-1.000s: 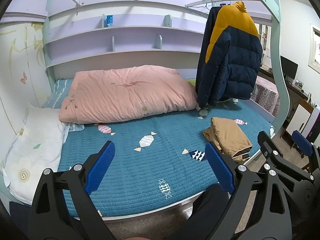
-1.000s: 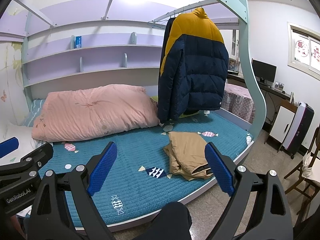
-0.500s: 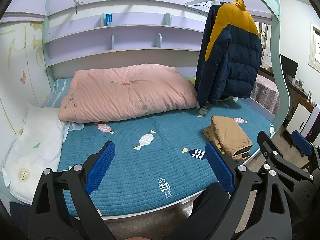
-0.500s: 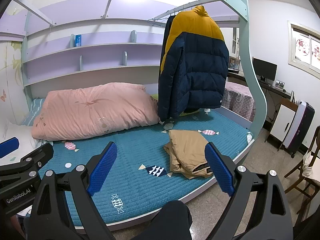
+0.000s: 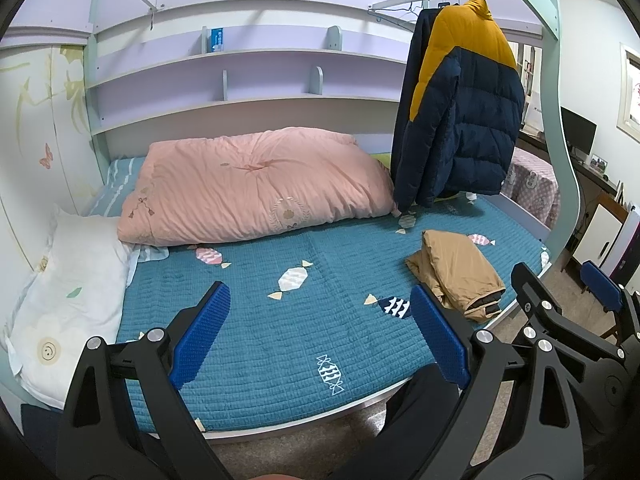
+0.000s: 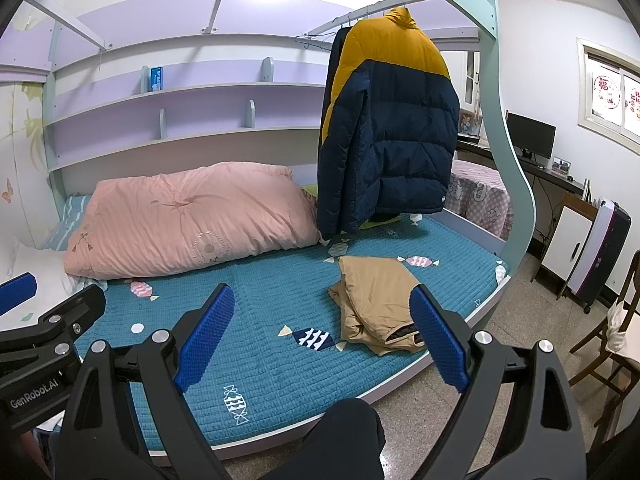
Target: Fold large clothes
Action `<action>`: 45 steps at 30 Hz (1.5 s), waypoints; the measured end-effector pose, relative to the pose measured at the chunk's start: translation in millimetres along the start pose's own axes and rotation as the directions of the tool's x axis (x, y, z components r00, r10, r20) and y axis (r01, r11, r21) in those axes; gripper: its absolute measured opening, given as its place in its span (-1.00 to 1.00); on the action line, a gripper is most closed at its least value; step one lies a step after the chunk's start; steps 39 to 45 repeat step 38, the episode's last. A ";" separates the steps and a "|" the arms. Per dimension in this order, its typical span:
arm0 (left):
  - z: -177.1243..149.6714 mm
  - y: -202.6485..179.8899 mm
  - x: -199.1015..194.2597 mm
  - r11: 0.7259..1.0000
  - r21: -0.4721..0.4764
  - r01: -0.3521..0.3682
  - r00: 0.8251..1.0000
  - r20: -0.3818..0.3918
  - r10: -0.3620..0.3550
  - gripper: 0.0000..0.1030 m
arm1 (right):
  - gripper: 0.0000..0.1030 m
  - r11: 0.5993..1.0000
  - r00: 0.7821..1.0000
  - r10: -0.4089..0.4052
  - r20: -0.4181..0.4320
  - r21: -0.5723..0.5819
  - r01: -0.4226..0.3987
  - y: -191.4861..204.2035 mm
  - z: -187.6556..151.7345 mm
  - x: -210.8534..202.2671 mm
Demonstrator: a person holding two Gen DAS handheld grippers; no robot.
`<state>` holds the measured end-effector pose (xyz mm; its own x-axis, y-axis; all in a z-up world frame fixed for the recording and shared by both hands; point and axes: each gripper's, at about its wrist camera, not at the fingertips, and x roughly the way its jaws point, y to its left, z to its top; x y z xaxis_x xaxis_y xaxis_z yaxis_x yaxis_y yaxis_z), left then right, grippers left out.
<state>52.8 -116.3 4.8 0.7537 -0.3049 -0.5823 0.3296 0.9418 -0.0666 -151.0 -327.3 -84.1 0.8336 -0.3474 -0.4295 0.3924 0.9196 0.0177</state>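
Both grippers hover with jaws wide apart and holding nothing at the front edge of the bed (image 5: 256, 344), the left gripper (image 5: 318, 332) and right gripper (image 6: 320, 334) barely shifted from a second ago. A navy and yellow puffer jacket (image 6: 390, 132) hangs from a rail above the bed's right end, as before. A folded tan garment (image 6: 376, 300) lies near the front right corner of the teal quilt, a pink duvet (image 5: 256, 184) bunched along the back edge

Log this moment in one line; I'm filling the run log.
left gripper: open, empty | right gripper: open, empty | tan garment: folded on bed | jacket: hanging, untouched
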 end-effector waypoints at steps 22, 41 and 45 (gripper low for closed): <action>-3.4 5.6 4.4 1.000 0.007 -0.004 1.000 -0.004 0.004 0.79 | 0.68 1.000 1.000 -0.002 -0.007 -0.002 0.002 -1.5 -3.9 2.6; -6.7 9.1 6.1 1.000 0.014 -0.001 1.000 -0.006 0.001 0.79 | 0.68 1.000 1.000 -0.002 -0.008 -0.005 0.002 -1.9 -3.3 3.5; -6.7 9.1 6.1 1.000 0.014 -0.001 1.000 -0.006 0.001 0.79 | 0.68 1.000 1.000 -0.002 -0.008 -0.005 0.002 -1.9 -3.3 3.5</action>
